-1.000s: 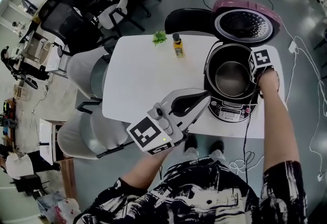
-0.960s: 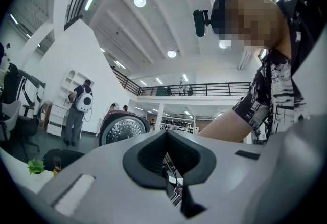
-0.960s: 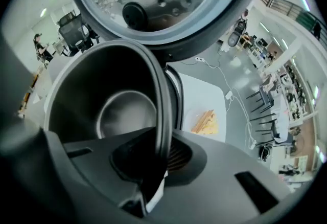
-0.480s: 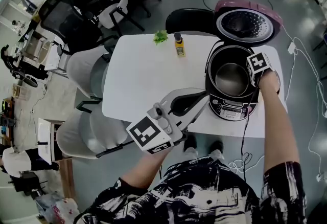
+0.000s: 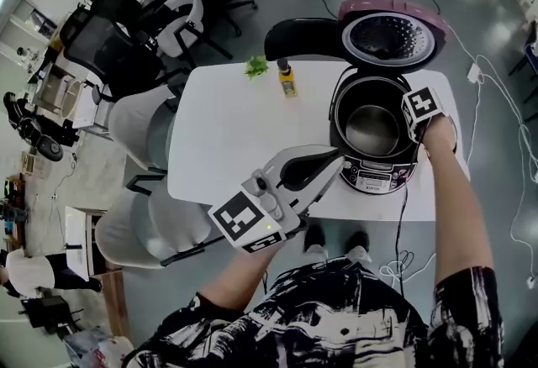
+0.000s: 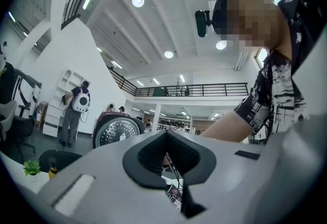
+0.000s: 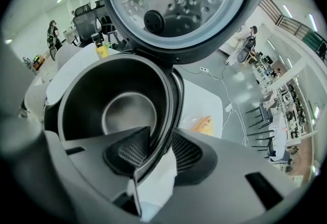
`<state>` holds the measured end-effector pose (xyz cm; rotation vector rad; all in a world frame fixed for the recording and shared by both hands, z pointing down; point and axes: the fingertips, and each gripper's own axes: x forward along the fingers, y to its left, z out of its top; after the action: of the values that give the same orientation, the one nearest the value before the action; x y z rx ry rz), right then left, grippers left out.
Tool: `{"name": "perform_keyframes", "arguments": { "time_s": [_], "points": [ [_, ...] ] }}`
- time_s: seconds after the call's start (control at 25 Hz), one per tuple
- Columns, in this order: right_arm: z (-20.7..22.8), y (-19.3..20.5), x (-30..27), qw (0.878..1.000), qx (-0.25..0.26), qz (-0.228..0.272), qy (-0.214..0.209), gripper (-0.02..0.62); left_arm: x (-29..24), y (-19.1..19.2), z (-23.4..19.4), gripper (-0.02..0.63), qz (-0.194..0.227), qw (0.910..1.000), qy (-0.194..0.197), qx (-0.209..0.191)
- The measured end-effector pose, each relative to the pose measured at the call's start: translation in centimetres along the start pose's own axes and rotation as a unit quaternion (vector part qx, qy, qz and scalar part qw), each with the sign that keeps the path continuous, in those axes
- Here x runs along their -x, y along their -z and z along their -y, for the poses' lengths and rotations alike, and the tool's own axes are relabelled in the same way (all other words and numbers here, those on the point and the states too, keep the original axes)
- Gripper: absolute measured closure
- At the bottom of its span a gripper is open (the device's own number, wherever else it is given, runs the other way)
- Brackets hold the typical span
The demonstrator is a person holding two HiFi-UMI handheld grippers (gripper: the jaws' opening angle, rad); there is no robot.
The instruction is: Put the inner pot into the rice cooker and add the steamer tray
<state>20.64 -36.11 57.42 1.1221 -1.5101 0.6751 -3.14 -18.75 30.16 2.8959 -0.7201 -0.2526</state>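
Here, my right gripper (image 7: 161, 138) straddled the rim of the inner pot (image 7: 120, 110) in the rice cooker (image 5: 377, 179), jaws just easing apart, released. Beside the cooker, my left gripper (image 6: 166, 135) sat clenched, empty.

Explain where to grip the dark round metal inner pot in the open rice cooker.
I would grip the inner pot by its thin rim, from straight above, one jaw inside, one outside. It sits sunk in the black rice cooker, so only the rim is free.
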Motion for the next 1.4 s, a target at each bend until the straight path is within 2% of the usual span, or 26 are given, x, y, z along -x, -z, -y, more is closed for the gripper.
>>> {"name": "perform_keyframes", "arguments": {
  "time_s": [0.2,0.36,0.52,0.64,0.72,0.84,1.0,1.16,1.4],
  "points": [
    [1.9,-1.2,2.7,0.999,0.005,0.043,0.013,0.512,-1.1,0.2,0.8,0.601,-0.002,0.9999,0.013,-0.001],
    [1.9,-1.9,5.9,0.992,-0.014,0.117,-0.033,0.517,-2.5,0.5,1.7,0.601,-0.006,0.9996,0.029,-0.001],
    [2.5,0.0,10.1,0.972,-0.047,0.210,-0.095,0.520,-4.4,0.6,3.1,0.601,-0.008,0.9984,0.055,-0.005],
    [6.0,5.4,12.2,0.955,-0.108,0.252,-0.114,0.522,-6.0,0.7,4.4,0.601,-0.013,0.9973,0.072,-0.004],
    [9.8,10.7,11.0,0.952,-0.161,0.241,-0.094,0.522,-7.0,1.1,5.2,0.601,-0.020,0.9964,0.082,-0.002],
    [14.8,19.5,6.4,0.953,-0.234,0.182,-0.059,0.522,-8.3,1.8,6.1,0.601,-0.031,0.9950,0.095,-0.001],
    [16.3,28.4,-0.2,0.951,-0.285,0.098,-0.061,0.491,-9.9,2.4,7.0,0.601,-0.042,0.9938,0.103,-0.001],
    [16.5,31.8,-5.2,0.941,-0.324,0.069,-0.067,0.488,-11.1,3.4,7.4,0.601,-0.057,0.9930,0.103,-0.002],
    [17.3,33.3,-9.3,0.933,-0.354,0.035,-0.063,0.488,-11.3,4.4,6.9,0.601,-0.076,0.9936,0.083,-0.003]
  ]
}}
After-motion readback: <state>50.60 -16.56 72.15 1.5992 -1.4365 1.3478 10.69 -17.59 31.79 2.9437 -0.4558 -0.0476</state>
